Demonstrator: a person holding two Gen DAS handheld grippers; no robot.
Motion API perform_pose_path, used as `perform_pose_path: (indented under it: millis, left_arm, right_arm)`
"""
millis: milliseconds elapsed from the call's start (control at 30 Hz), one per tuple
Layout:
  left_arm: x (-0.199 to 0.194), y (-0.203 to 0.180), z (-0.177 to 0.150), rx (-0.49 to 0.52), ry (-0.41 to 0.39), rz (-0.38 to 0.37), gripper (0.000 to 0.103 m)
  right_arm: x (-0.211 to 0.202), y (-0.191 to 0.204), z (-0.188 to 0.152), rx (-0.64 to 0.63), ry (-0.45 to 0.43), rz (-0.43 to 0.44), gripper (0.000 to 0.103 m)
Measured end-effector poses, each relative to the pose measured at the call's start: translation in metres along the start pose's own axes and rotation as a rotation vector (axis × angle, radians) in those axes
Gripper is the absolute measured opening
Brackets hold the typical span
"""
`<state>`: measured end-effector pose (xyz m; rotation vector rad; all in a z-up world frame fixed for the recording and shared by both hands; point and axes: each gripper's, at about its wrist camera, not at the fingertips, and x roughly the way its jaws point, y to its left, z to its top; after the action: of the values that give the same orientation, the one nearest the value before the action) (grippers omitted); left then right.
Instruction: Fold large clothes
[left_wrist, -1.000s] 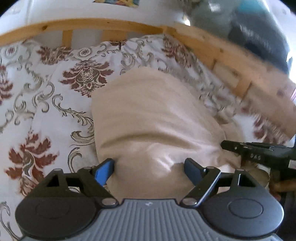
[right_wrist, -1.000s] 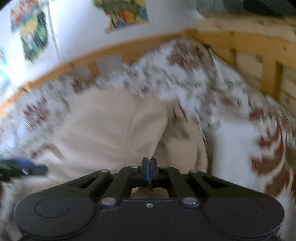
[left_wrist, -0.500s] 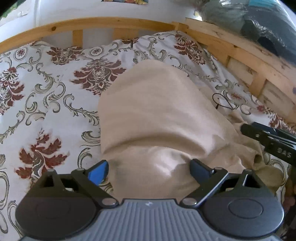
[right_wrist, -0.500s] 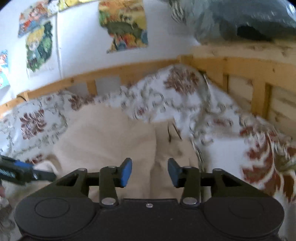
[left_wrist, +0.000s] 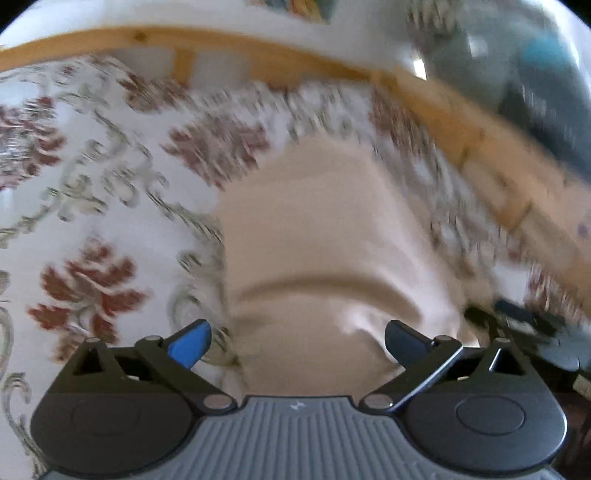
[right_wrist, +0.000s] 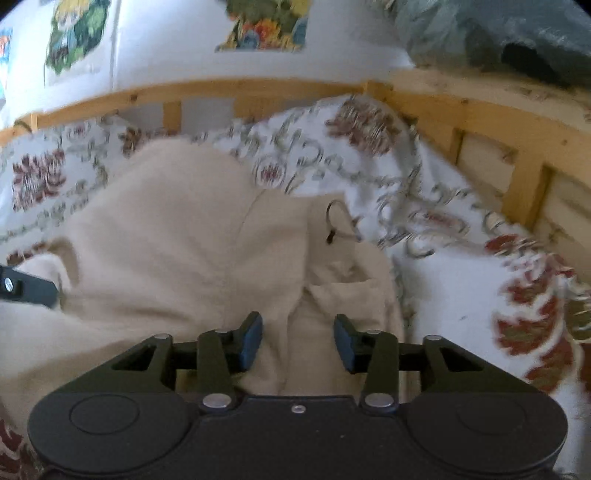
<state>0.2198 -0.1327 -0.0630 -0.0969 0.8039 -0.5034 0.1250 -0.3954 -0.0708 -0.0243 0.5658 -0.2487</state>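
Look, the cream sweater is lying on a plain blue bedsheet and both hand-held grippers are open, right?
Not quite. The bedsheet is white with red-brown flowers and grey-green scrolls, not plain blue; the right wrist view shows it clearly. The rest holds: the cream sweater lies on it, and the left hand-held gripper and right hand-held gripper are open.

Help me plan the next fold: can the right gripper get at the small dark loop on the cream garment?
Probably yes: the right gripper has open jaws, and the dark loop lies exposed ahead on the cream garment, nothing covering it.

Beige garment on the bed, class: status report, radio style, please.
Left tongs open, right tongs open, neither gripping. Beige garment lies bunched on floral bedspread. Black cord loop on its right side.
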Motion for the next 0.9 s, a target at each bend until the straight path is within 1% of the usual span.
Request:
perform_pose_path:
  millis: [33, 67, 100, 200, 233, 300, 367, 400, 433, 467, 500, 533, 567, 600, 667, 700, 800, 833, 900]
  left_arm:
    - [-0.004, 0.010, -0.001, -0.035, -0.022, -0.009, 0.102]
    - [-0.002, 0.018, -0.001, -0.061, -0.008, -0.018, 0.102]
    - [0.003, 0.025, 0.000, -0.083, 0.029, -0.030, 0.102]
    - [0.021, 0.044, 0.000, -0.193, 0.119, -0.125, 0.103]
    - [0.028, 0.049, 0.000, -0.220, 0.152, -0.157, 0.103]
    - [0.046, 0.056, 0.001, -0.266, 0.236, -0.222, 0.103]
    - [0.058, 0.056, 0.001, -0.275, 0.276, -0.264, 0.103]
    - [0.062, 0.054, 0.002, -0.258, 0.290, -0.279, 0.102]
    - [0.064, 0.049, 0.003, -0.231, 0.296, -0.299, 0.090]
    - [0.063, 0.042, 0.005, -0.198, 0.289, -0.298, 0.086]
    - [0.060, 0.036, 0.008, -0.167, 0.278, -0.280, 0.083]
    - [0.057, 0.032, 0.010, -0.152, 0.270, -0.268, 0.076]
    - [0.052, 0.031, 0.013, -0.151, 0.258, -0.257, 0.070]
    - [0.046, 0.031, 0.017, -0.152, 0.243, -0.248, 0.068]
    - [0.030, 0.031, 0.026, -0.128, 0.194, -0.229, 0.062]
    - [0.020, 0.032, 0.030, -0.108, 0.164, -0.216, 0.061]
    - [-0.008, 0.035, 0.041, -0.050, 0.082, -0.168, 0.059]
    - [-0.015, 0.040, 0.044, -0.037, 0.059, -0.145, 0.059]
    - [-0.028, 0.051, 0.045, -0.009, 0.026, -0.091, 0.059]
  right_arm:
    - [-0.004, -0.005, 0.002, 0.024, -0.013, -0.011, 0.081]
    - [-0.006, -0.010, 0.004, 0.057, -0.021, -0.015, 0.085]
    - [-0.005, -0.016, 0.005, 0.106, -0.012, -0.001, 0.085]
    - [0.014, -0.032, 0.004, 0.245, 0.095, 0.089, 0.087]
    - [0.019, -0.036, 0.002, 0.286, 0.117, 0.120, 0.092]
    - [0.026, -0.040, 0.002, 0.321, 0.143, 0.145, 0.093]
    - [0.028, -0.042, 0.002, 0.349, 0.149, 0.162, 0.086]
    - [0.029, -0.043, 0.001, 0.361, 0.155, 0.164, 0.071]
    - [0.029, -0.044, 0.001, 0.370, 0.161, 0.172, 0.049]
    - [0.029, -0.044, 0.000, 0.386, 0.164, 0.186, 0.041]
    - [0.028, -0.042, 0.002, 0.393, 0.168, 0.193, 0.028]
    - [0.023, -0.040, 0.004, 0.392, 0.161, 0.196, 0.017]
    - [0.018, -0.037, 0.008, 0.396, 0.147, 0.211, 0.015]
    - [0.013, -0.034, 0.012, 0.404, 0.131, 0.233, 0.012]
    - [0.005, -0.022, 0.025, 0.395, 0.088, 0.279, 0.009]
    - [0.001, -0.012, 0.032, 0.378, 0.064, 0.299, 0.007]
    - [-0.009, 0.020, 0.051, 0.323, -0.003, 0.364, 0.006]
    - [-0.009, 0.033, 0.057, 0.303, -0.019, 0.389, 0.006]
    - [-0.007, 0.055, 0.062, 0.257, -0.048, 0.407, 0.005]
